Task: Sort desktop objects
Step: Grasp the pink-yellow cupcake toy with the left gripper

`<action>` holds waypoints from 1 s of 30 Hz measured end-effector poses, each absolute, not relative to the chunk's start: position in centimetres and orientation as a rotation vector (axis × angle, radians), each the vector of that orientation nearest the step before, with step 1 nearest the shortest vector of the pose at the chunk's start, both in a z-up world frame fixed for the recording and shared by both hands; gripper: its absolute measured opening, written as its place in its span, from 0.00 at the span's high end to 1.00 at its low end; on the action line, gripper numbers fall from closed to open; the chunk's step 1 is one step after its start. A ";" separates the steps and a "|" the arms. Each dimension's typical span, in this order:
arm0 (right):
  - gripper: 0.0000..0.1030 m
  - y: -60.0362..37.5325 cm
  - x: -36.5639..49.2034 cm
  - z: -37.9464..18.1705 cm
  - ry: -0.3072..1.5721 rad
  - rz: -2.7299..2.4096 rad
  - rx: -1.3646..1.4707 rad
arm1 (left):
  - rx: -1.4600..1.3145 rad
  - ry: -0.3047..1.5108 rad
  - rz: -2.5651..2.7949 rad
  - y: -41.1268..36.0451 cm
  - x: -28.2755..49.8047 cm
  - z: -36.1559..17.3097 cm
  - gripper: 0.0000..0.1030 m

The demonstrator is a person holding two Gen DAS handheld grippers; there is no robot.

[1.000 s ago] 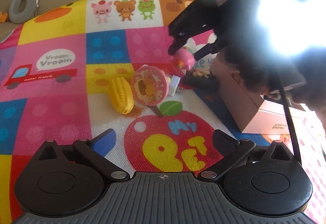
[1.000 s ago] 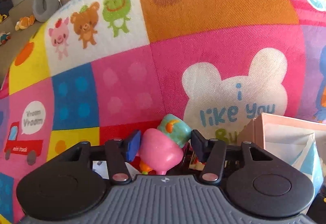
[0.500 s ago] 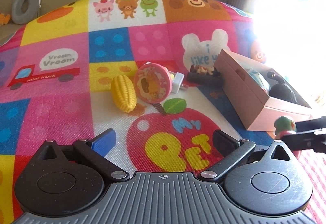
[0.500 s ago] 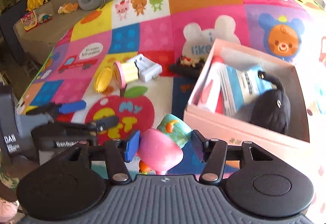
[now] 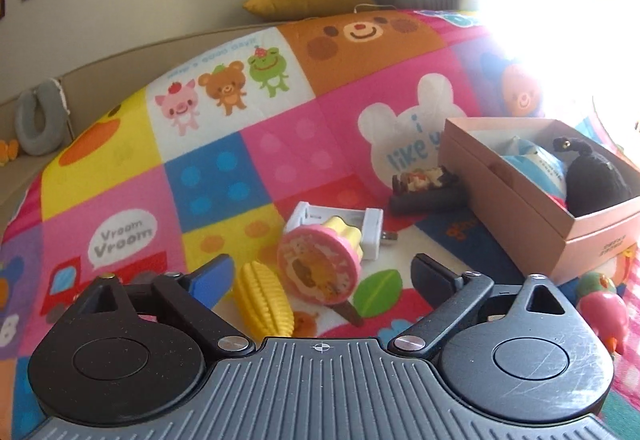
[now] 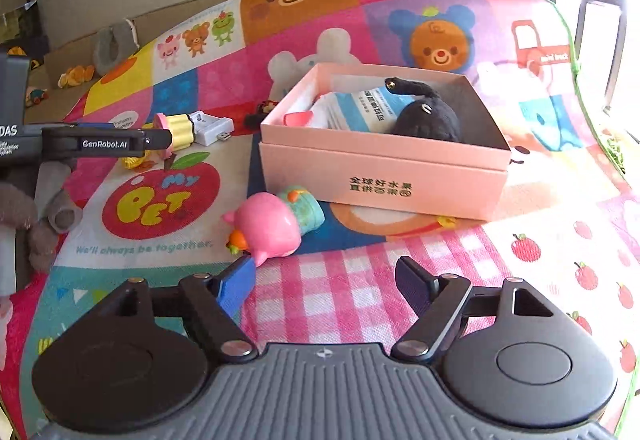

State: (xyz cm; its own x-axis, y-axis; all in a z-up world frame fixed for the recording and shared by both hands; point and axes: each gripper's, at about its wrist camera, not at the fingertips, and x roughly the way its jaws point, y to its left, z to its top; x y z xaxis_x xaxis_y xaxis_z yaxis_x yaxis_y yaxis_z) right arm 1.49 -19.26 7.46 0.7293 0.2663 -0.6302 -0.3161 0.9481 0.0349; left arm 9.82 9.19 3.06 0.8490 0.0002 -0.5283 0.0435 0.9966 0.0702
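A pink pig toy [image 6: 268, 226] with a teal base lies on the mat just ahead of my right gripper [image 6: 326, 282], in front of the pink box [image 6: 380, 168]. The right jaws are opening and hold nothing. The same pig [image 5: 602, 310] shows low at the right in the left wrist view. My left gripper [image 5: 322, 274] hovers over a yellow corn toy [image 5: 264, 300] and a round pink stamp toy [image 5: 320, 268]; its jaws are closing with the stamp toy between them, untouched. The box [image 5: 520, 200] holds a black plush [image 6: 428, 118] and blue-white packets [image 6: 372, 106].
A white charger [image 5: 360, 226] lies behind the stamp toy. A dark figurine stand [image 5: 426, 186] rests beside the box. The colourful play mat [image 6: 360, 292] covers the surface. A yellow cushion [image 5: 308, 0] and a grey neck pillow [image 5: 38, 116] lie on the sofa behind.
My right gripper carried the pig toy from the mat's middle to the front of the box and let it go. My left gripper moved closer to the corn and the stamp toy.
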 end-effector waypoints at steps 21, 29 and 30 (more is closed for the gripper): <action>0.08 -22.0 1.8 5.4 0.688 0.311 0.105 | 0.284 0.626 -0.161 5.3 7.1 4.9 0.43; 0.06 -21.9 1.9 5.4 0.691 0.309 0.104 | 0.397 0.752 -0.352 2.2 2.9 4.6 0.43; 0.06 -21.9 1.9 5.4 0.691 0.309 0.105 | 0.405 0.754 -0.361 1.9 2.7 4.5 0.43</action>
